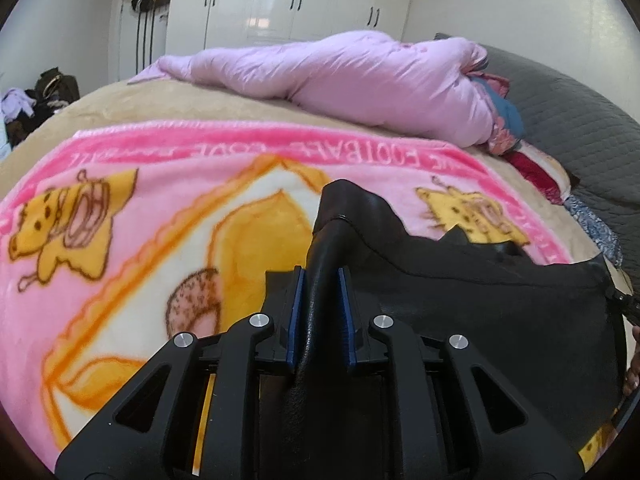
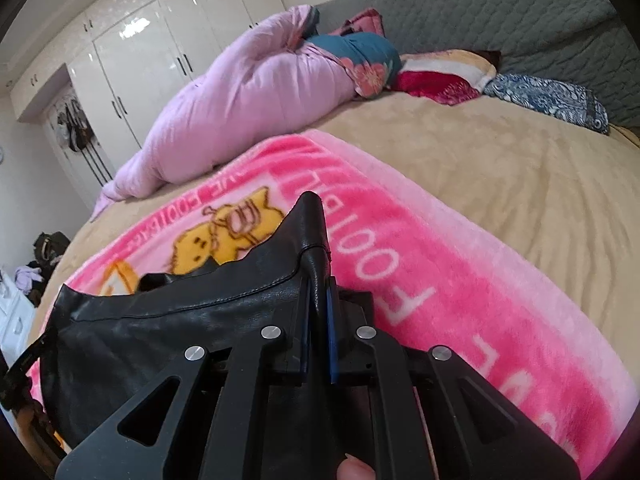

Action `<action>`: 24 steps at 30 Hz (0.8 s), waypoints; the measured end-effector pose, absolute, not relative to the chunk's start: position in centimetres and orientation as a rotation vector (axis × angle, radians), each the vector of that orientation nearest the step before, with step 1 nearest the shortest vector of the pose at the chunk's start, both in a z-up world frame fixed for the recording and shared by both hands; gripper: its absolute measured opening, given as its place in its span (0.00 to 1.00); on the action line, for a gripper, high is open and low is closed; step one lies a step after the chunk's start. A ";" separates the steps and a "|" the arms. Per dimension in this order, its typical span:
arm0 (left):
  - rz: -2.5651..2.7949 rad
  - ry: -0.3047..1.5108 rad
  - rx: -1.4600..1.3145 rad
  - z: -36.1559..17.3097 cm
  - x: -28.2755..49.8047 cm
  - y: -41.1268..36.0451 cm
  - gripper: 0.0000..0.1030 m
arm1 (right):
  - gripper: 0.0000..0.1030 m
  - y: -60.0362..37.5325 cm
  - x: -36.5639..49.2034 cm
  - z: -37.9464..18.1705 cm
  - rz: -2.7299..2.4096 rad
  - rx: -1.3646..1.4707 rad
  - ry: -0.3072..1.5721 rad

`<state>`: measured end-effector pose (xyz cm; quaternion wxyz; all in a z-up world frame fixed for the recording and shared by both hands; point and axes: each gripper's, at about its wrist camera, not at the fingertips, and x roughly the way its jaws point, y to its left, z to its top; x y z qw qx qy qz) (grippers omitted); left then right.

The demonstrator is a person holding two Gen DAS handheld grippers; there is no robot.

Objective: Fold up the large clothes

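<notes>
Black leather-like garment [image 1: 460, 292]: one edge fold is clamped between the blue pads of the left gripper [image 1: 320, 280], the opposite corner pinched in the right gripper [image 2: 318, 292]. This two-point hold likely keeps the edge taut, above the pink cartoon-print fleece blanket [image 1: 140, 208] on the tan-covered bed [image 2: 500, 168].

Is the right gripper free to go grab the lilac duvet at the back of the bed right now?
Probably not yet. The right gripper is shut on the black leather garment, and the lilac duvet lies well beyond the pink blanket. The path looks clear, but it would have to let go first.
</notes>
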<state>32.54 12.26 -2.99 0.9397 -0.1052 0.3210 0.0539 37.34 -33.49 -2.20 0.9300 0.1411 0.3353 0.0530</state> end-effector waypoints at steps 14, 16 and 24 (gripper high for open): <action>0.175 0.684 -0.210 -5.2 32.7 12.5 0.25 | 0.34 -33.6 38.5 -5.8 0.023 0.265 0.830; 0.174 0.683 -0.214 -5.2 32.6 12.5 0.26 | 0.37 -33.8 38.5 -6.1 0.022 0.281 0.839; 0.173 0.628 -0.230 -3.9 31.1 12.3 0.53 | 0.50 -35.2 37.6 -5.8 0.026 0.361 0.837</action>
